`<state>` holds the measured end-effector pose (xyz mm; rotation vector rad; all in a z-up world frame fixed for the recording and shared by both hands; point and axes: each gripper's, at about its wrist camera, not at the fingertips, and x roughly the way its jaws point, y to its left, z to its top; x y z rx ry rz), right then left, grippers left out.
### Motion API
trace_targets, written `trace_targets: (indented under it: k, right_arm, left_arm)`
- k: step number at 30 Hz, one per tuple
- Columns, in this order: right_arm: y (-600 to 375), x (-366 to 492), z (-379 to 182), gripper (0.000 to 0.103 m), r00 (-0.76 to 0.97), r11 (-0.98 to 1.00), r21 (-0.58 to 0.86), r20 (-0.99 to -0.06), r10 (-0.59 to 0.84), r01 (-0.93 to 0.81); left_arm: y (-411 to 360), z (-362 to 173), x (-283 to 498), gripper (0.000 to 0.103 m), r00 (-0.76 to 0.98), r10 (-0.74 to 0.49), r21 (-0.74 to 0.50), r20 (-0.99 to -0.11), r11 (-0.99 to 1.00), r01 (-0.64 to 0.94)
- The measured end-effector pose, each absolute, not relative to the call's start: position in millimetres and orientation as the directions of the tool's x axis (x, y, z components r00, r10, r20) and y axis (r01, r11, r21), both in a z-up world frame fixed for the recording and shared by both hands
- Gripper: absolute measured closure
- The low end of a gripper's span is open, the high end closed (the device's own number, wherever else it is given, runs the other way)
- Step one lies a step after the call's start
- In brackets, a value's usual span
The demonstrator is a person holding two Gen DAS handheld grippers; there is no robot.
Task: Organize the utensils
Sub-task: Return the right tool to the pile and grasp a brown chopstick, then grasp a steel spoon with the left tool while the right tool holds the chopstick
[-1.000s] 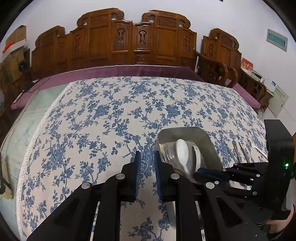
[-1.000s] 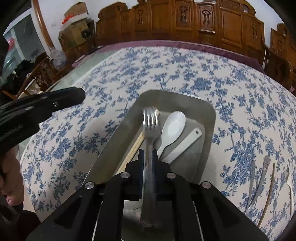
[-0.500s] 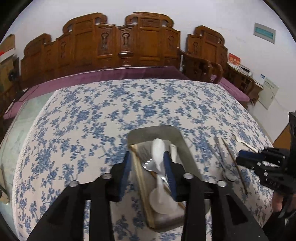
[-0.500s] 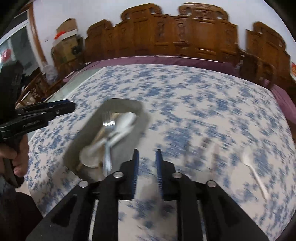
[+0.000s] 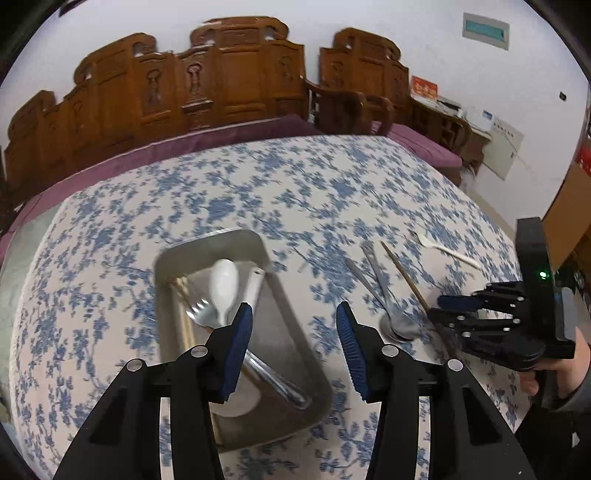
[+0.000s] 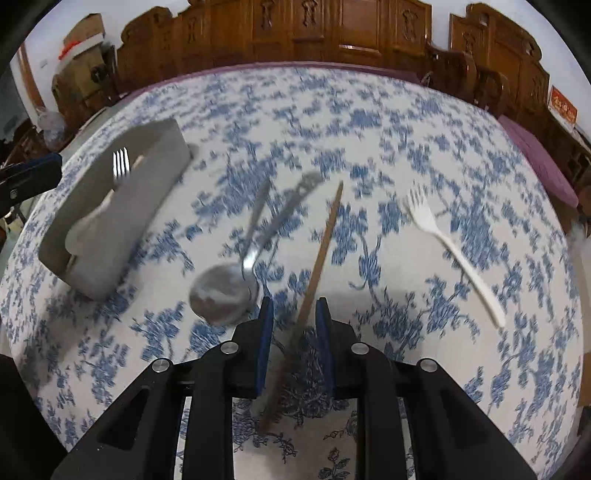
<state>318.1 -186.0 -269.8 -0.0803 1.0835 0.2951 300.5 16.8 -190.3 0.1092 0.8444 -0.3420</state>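
A metal tray (image 5: pixel 295 354) (image 6: pixel 155 177) on the floral tablecloth holds a metal fork (image 5: pixel 207 317), a white spoon (image 5: pixel 223 284), a white-handled utensil and chopsticks. My left gripper (image 5: pixel 293 332) is open and empty above the tray's right side. On the cloth to the right lie a metal spoon (image 6: pixel 225 288) (image 5: pixel 397 325), a slotted metal utensil (image 6: pixel 291 206), a brown chopstick (image 6: pixel 321 251) (image 5: pixel 402 273) and a white plastic fork (image 6: pixel 450 243) (image 5: pixel 447 251). My right gripper (image 6: pixel 293 321) (image 5: pixel 465 314) is open, its jaws on either side of the chopstick's near part, not closed on it.
Carved wooden chairs (image 5: pixel 229 81) line the table's far edge beyond a purple cloth border. A side table with papers (image 5: pixel 447 110) stands at the right wall. Boxes (image 6: pixel 81 33) are stacked at the back left.
My right gripper let go of the metal fork in the tray and swung right to the loose chopstick. My left gripper opened wide and moved over the tray.
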Motion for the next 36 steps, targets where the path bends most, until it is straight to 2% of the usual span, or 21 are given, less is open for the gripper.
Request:
trace_targets:
  k: [2,5,8,13,25,30,36]
  right_arm:
    - [-186.3,317.5,-276.8,0.078,0.421,0.96,0.059,-0.89,0.174,-0.272]
    - [-187.4,317.2,-280.3,0.083,0.418,0.96,0.032,-0.896,0.151,-0.278]
    - [-192.1,315.2,-279.0,0.095,0.411,0.96,0.017,-0.901,0.136,-0.281]
    - [-204.9,305.3,-278.8,0.097,0.406,0.955,-0.01,-0.906,0.116,-0.296]
    - [-218.7,296.3,-283.0,0.097,0.455,0.941,0.032,-0.87,0.193,-0.337]
    - [-219.2,295.3,-284.0,0.097,0.457,0.936,0.036,-0.866,0.204,-0.35]
    - [-221.4,294.2,-284.5,0.097,0.457,0.934,0.052,-0.862,0.221,-0.354]
  left_arm:
    - [8.7,-194.7,297.8,0.058,0.604,-0.256,-0.036,-0.755,0.936,0.351]
    - [-1.4,-199.2,294.7,0.058,0.59,-0.27,-0.047,-0.761,0.93,0.364]
    - [-10.9,-202.9,292.3,0.058,0.584,-0.276,-0.052,-0.763,0.927,0.37]
    - [-26.1,-209.4,288.4,0.058,0.569,-0.285,-0.066,-0.771,0.925,0.374]
    - [-69.6,-235.2,303.4,0.058,0.512,-0.289,-0.101,-0.809,0.926,0.364]
    - [-89.8,-252.6,318.6,0.058,0.49,-0.245,-0.056,-0.836,0.928,0.368]
    - [-99.0,-271.1,329.3,0.058,0.448,-0.225,-0.06,-0.865,0.934,0.353]
